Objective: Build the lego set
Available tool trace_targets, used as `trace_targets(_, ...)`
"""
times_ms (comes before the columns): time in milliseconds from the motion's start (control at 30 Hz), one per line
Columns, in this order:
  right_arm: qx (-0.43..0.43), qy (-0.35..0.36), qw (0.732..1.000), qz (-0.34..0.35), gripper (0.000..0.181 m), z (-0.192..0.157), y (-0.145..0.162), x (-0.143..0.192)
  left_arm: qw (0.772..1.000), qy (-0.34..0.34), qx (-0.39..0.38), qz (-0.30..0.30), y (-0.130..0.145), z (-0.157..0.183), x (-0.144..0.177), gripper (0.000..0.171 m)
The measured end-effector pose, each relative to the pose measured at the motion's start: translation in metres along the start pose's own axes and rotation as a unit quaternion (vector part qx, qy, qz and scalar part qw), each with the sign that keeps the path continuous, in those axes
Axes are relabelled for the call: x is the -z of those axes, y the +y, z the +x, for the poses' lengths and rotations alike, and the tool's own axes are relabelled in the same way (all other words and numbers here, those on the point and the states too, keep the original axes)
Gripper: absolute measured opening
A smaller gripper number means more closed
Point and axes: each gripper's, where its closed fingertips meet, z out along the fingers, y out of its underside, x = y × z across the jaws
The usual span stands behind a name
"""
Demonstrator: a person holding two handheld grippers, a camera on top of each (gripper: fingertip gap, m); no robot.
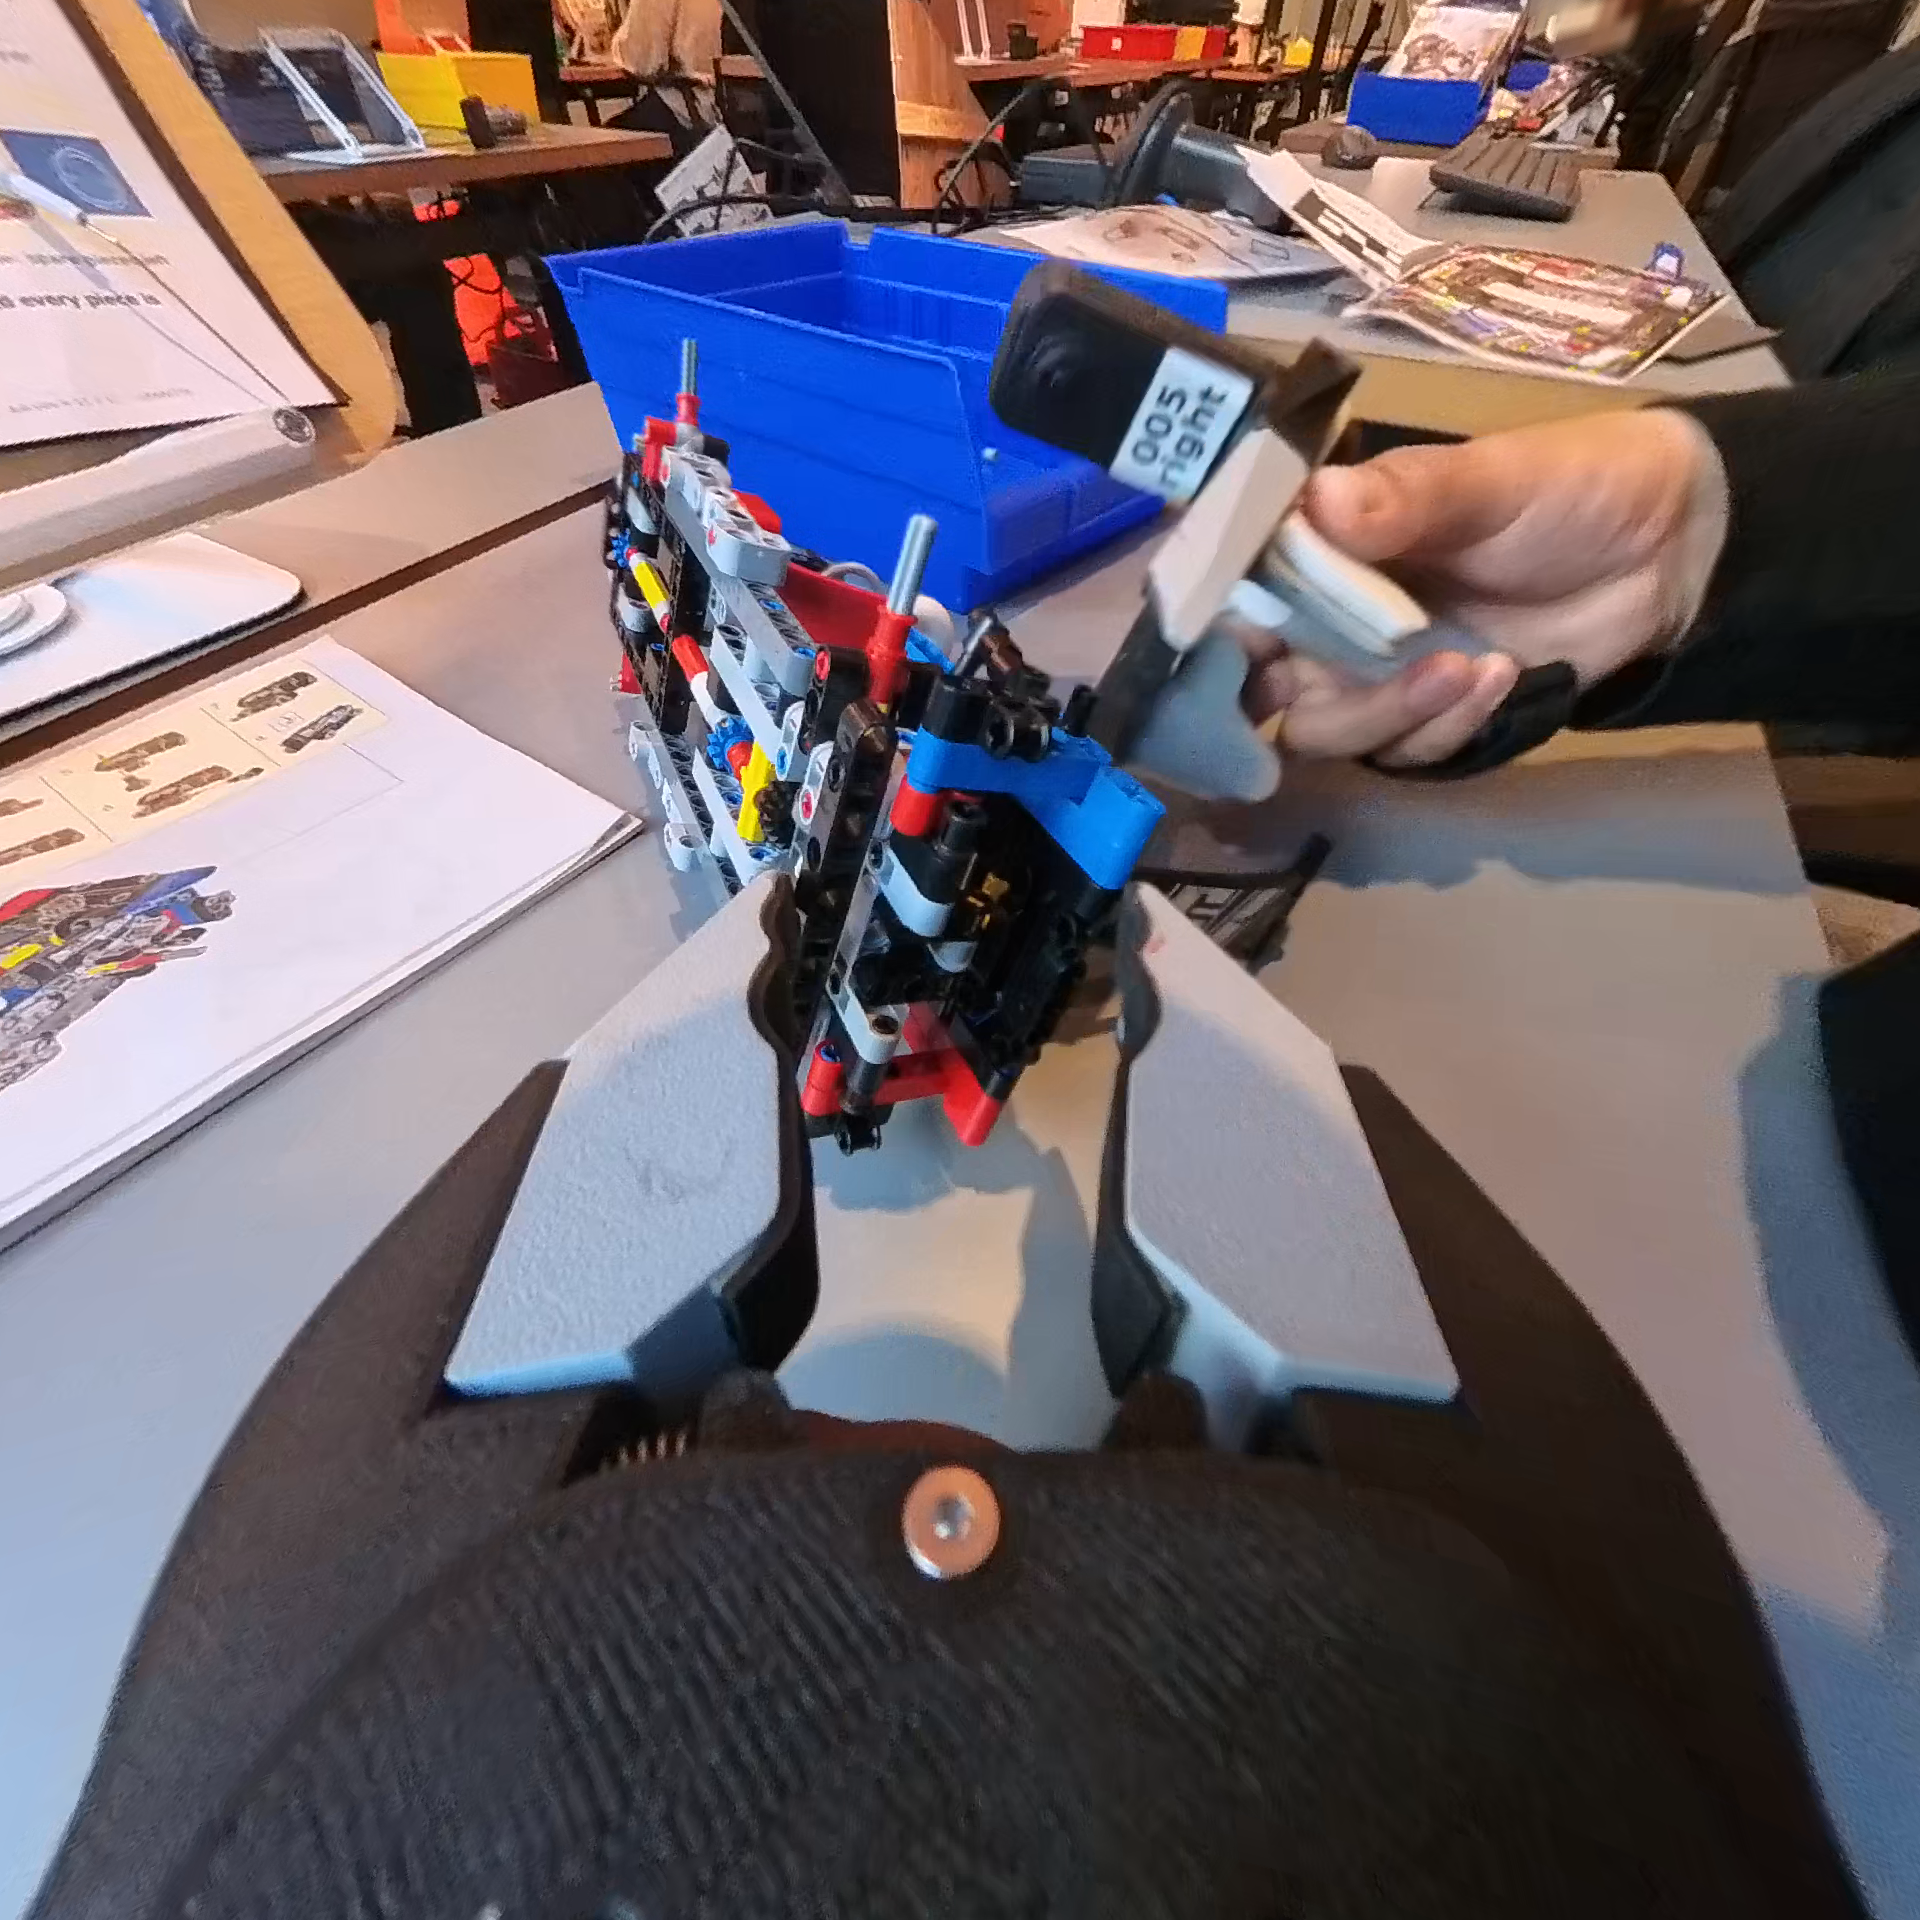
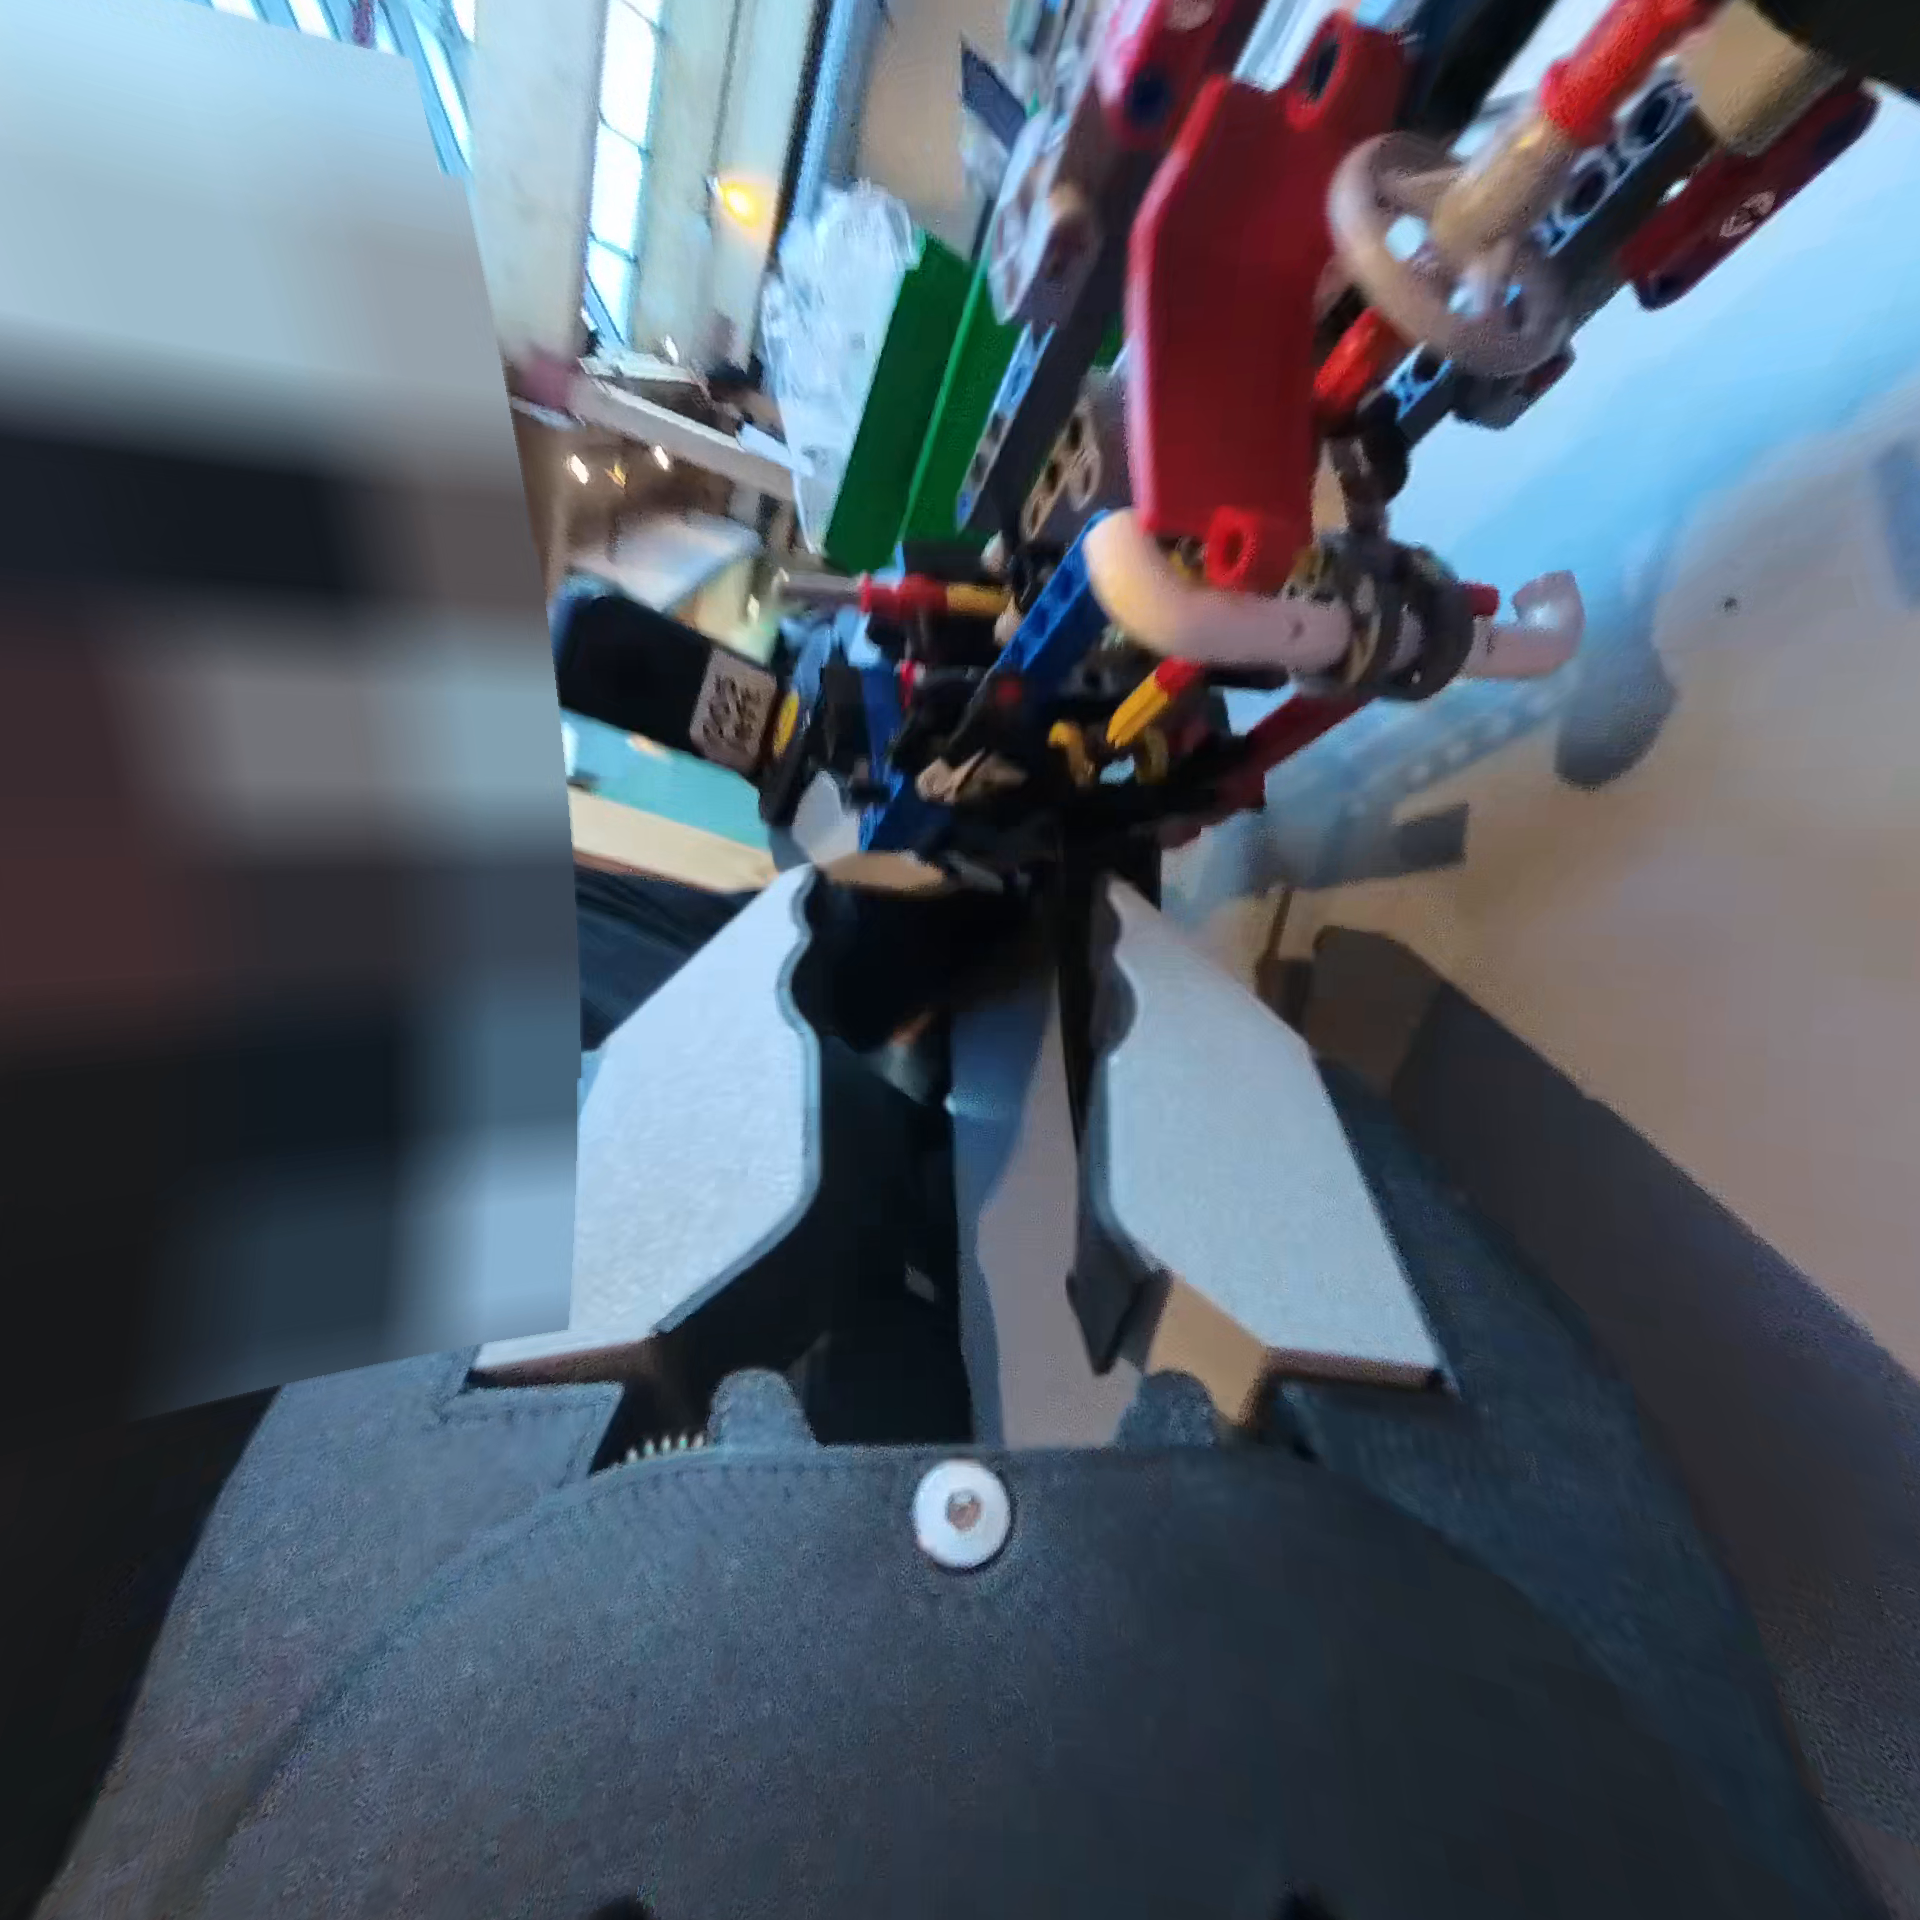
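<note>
A grey table point(image 1: 1507, 1039) is seen under everything, and the lego model point(image 1: 862, 790) serves as the landmark. Behind the model a blue bin point(image 1: 831, 343) is set on the table, and to its left an open instruction booklet point(image 1: 260, 862) is laid flat, near but not touching. Further booklets point(image 1: 1507, 301) are spread well behind and to the right of the model.

The model, a long frame of grey, black, red and blue beams with two grey axles standing up from it, is held tilted on edge, its lower end just above the table. That near end is gripped by the left gripper point(image 1: 945, 977), whose grey fingers point(image 1: 665, 1091) are pressed against the two sides of the black and red block, so the jaws are pinched on the model.

To the right of the model the right gripper point(image 2: 961, 914) is held by a bare hand point(image 1: 1507, 582) in a dark sleeve, the wrist bent so that the tool is angled downward and leftward toward the model's blue section. In the right wrist view the model point(image 2: 1226, 436) is seen blurred just beyond the fingertips, and a thin dark piece is seen between the fingers; whether the jaws are actually closed on anything cannot be told.
</note>
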Motion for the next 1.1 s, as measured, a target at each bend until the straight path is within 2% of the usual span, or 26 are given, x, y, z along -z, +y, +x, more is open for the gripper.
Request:
trace_targets(67,0.095,0.039,0.994,-0.037,0.022,-0.005,0.009,0.015,1.000,0.018,-0.019,-0.006,0.001,0.001,0.003,0.058)
trace_targets(100,0.156,0.071,0.984,-0.054,0.019,-0.006,0.009,0.022,1.000,0.024,-0.020,-0.006,0.001,0.000,0.006,0.058)
trace_targets(133,0.222,0.111,0.966,-0.070,0.023,-0.005,0.006,0.028,0.999,0.029,-0.019,0.002,-0.002,-0.001,0.009,0.058)
trace_targets(167,0.291,0.152,0.940,-0.087,0.033,-0.003,0.000,0.032,0.999,0.038,-0.013,0.024,-0.009,-0.001,0.014,0.056)
trace_targets(233,0.428,0.209,0.870,-0.125,0.046,-0.004,-0.010,0.033,0.997,0.048,0.017,0.061,-0.026,-0.004,0.023,0.053)
trace_targets(333,0.581,0.226,0.749,-0.226,0.045,-0.001,-0.014,0.026,0.998,0.038,0.030,0.026,-0.030,-0.006,0.023,0.065)
trace_targets(367,0.602,0.213,0.723,-0.266,0.046,0.000,-0.013,0.024,0.999,0.033,0.025,0.016,-0.032,-0.002,0.021,0.068)
trace_targets(400,0.609,0.198,0.711,-0.290,0.045,0.001,-0.018,0.021,1.000,0.021,0.019,0.010,-0.035,0.002,0.020,0.067)
trace_targets(500,0.573,0.133,0.736,-0.336,0.041,-0.006,-0.038,0.015,0.999,-0.041,0.009,-0.014,-0.038,0.005,0.013,0.060)
trace_targets(567,0.568,0.112,0.738,-0.346,0.044,-0.008,-0.047,0.014,0.996,-0.081,0.000,-0.025,-0.037,0.009,0.007,0.055)
trace_targets(633,0.605,0.106,0.721,-0.321,0.044,-0.010,-0.046,0.011,0.991,-0.124,-0.022,-0.039,-0.036,0.010,0.004,0.055)
trace_targets(767,0.706,0.137,0.660,-0.217,0.030,-0.007,-0.036,0.008,0.985,-0.162,-0.039,-0.052,-0.044,0.010,0.006,0.047)
trace_targets(833,0.720,0.150,0.648,-0.197,0.029,0.002,-0.030,0.012,0.982,-0.173,-0.046,-0.068,-0.048,0.011,0.007,0.042)
trace_targets(1033,0.688,0.147,0.685,-0.192,0.046,0.018,-0.034,0.025,0.964,-0.190,-0.116,-0.143,-0.044,0.026,-0.010,0.032)
trace_targets(1100,0.682,0.129,0.693,-0.197,0.043,0.017,-0.034,0.026,0.958,-0.192,-0.136,-0.163,-0.046,0.027,-0.016,0.028)
